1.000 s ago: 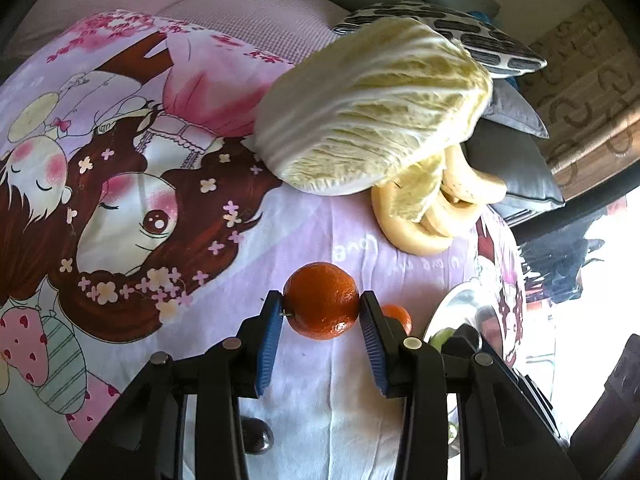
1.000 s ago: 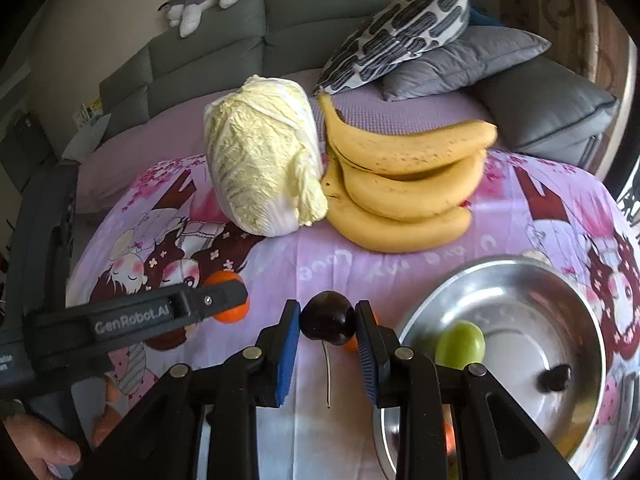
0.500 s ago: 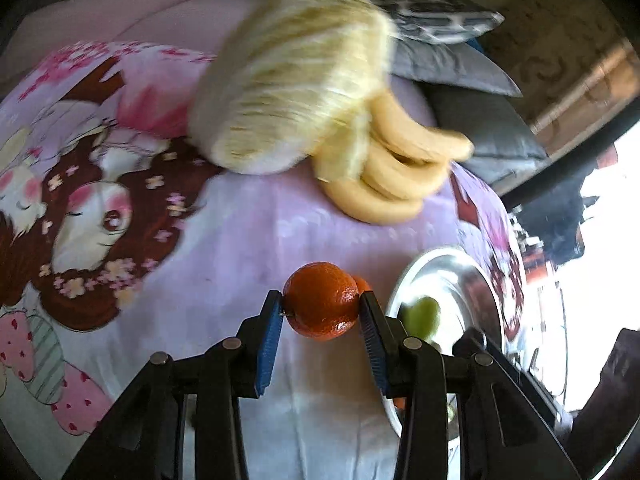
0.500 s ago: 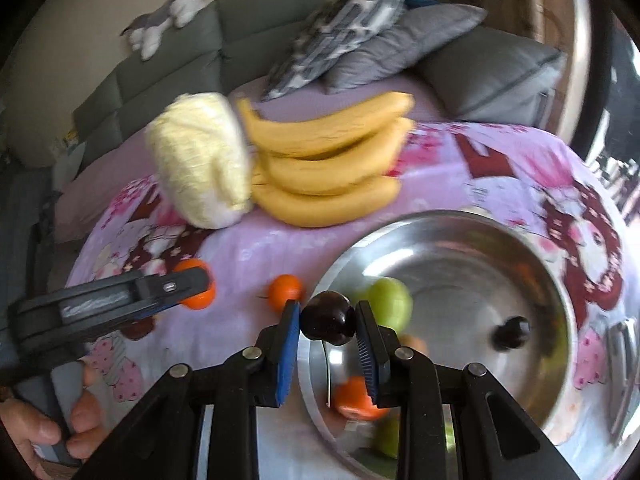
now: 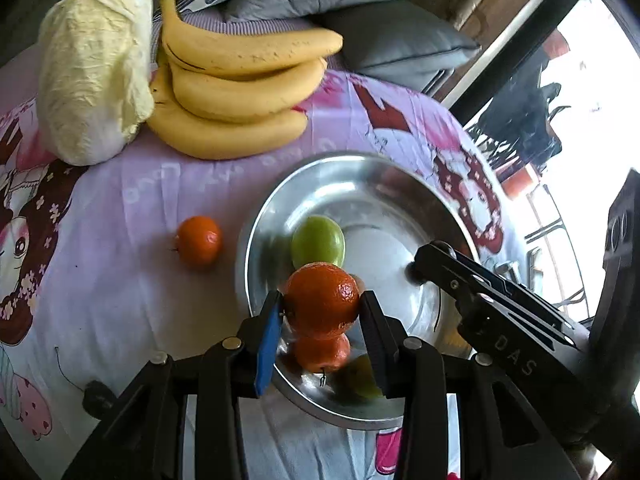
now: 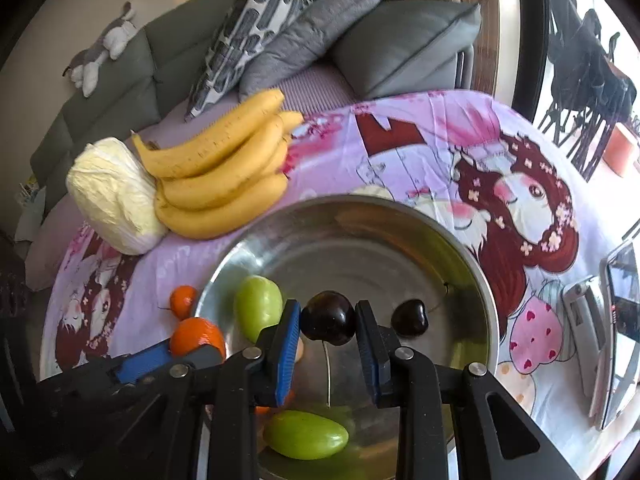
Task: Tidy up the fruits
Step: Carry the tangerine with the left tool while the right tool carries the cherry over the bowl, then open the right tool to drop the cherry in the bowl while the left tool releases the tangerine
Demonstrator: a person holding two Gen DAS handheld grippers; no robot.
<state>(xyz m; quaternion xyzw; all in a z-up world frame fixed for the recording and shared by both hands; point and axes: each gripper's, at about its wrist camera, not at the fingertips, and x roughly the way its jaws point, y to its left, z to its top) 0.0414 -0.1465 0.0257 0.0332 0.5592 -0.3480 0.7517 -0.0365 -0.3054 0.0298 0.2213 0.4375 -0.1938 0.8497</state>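
The left claw [image 5: 320, 316] has its flat blue pads clamped on either side of a round, dimpled orange tangerine [image 5: 322, 300], holding it above the near edge of a wide, shiny steel bowl [image 5: 256, 240]. The right claw [image 6: 328, 320] pinches a glossy, dark, almost black cherry [image 6: 329, 318] between its own blue pads, its thin stem hanging straight down, over the bowl's smooth inside.

In the right wrist view the bowl already carries two smooth oval green fruits, one [image 6: 258, 306] by its left wall and one [image 6: 306, 434] at the near side, plus a second dark cherry [image 6: 410, 317] lying on the metal floor just right of the held one. In the left wrist view another orange fruit [image 5: 320, 354] sits in the bowl directly under the gripped tangerine.

A smaller tangerine [image 5: 199, 241] lies on the cloth just left of the bowl's rim. Farther back, a bunch of yellow, curved bananas [image 5: 240, 92] with faint brown specks rests against a pale, crinkled napa cabbage [image 5: 94, 68].

Everything stands on a worktop draped in a soft lilac cloth [image 5: 120, 280] printed with a cartoon girl and small flowers. Behind it, grey cushions [image 6: 404, 44] and a patterned pillow [image 6: 248, 28] lean on a grey sofa.
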